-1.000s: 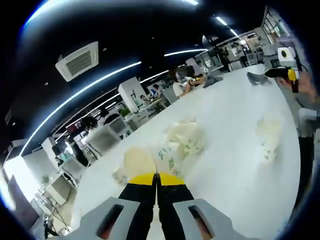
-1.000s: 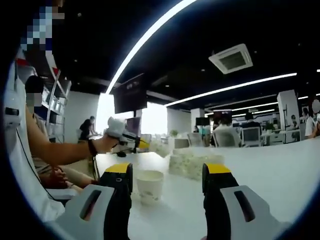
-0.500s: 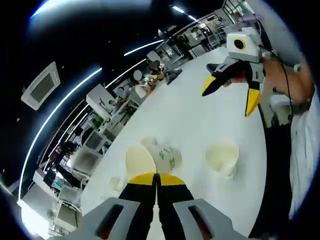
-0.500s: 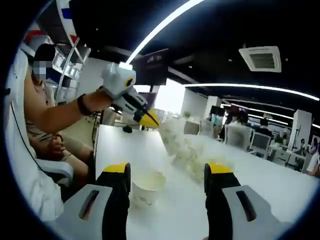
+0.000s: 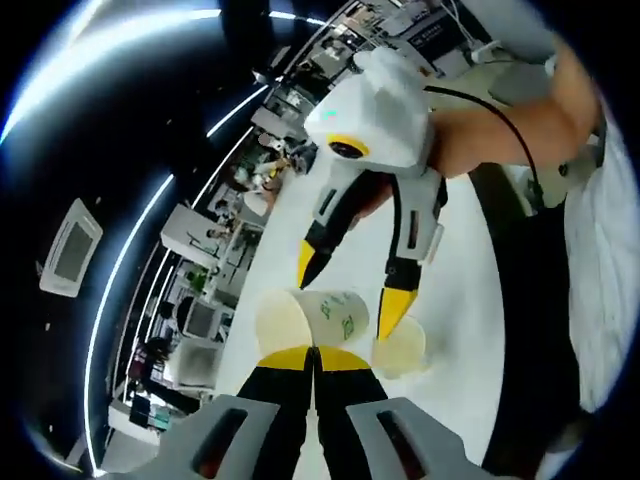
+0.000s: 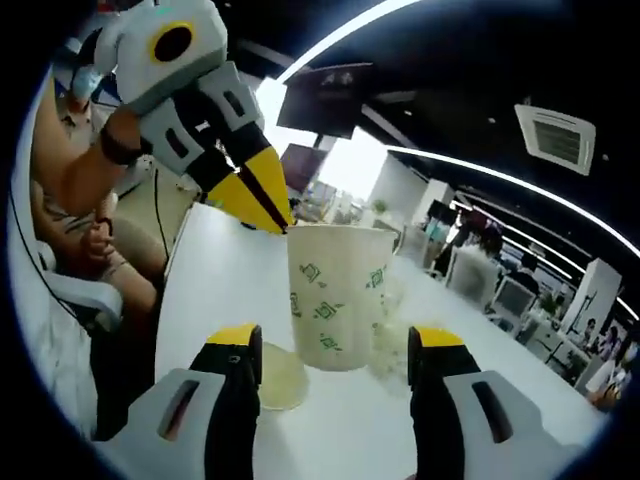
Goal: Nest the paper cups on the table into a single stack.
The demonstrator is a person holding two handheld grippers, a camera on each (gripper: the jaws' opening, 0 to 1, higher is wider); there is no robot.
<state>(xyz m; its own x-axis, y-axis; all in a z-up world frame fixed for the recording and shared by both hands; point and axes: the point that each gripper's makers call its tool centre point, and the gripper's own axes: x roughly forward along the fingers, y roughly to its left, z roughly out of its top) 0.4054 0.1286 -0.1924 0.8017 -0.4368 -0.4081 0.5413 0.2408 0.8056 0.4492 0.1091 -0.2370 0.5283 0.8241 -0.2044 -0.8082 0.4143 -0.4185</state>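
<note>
My left gripper is shut on the rim of a white paper cup with green marks, holding it in the air. In the right gripper view that cup hangs upright between my open right gripper's yellow-tipped jaws, pinched at its rim by the left gripper. The jaws stand apart from its sides. A second paper cup stands open-mouthed on the white table, below and left of the held one. In the left gripper view that cup sits under the right gripper.
Several more paper cups lie blurred behind the held one. A person's forearm carries the right gripper, and their body sits along the table edge. Office desks and chairs stand in the background.
The two grippers have closed in on each other. The cup in my left gripper now hangs between the right gripper's open jaws, above the table cup.
</note>
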